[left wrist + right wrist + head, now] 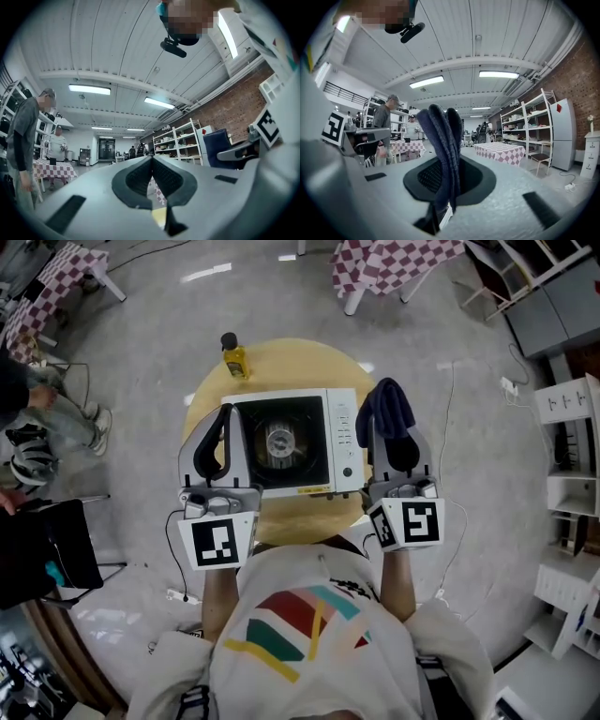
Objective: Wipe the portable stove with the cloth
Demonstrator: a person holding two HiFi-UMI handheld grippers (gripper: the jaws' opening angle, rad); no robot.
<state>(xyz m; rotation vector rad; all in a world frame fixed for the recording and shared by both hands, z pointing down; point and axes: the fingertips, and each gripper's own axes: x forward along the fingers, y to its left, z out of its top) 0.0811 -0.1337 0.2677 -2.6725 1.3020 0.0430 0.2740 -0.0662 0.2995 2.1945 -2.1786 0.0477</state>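
Right hand-held gripper (445, 176) clamps the cloth (442, 133); I judge it soft, limp, best gripped bunched. Left hand-held gripper (151, 165) closed, empty.

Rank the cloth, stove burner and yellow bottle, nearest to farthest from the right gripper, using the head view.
1. cloth: clamped in the right gripper.
2. stove burner: to its left.
3. yellow bottle: farther left and ahead.
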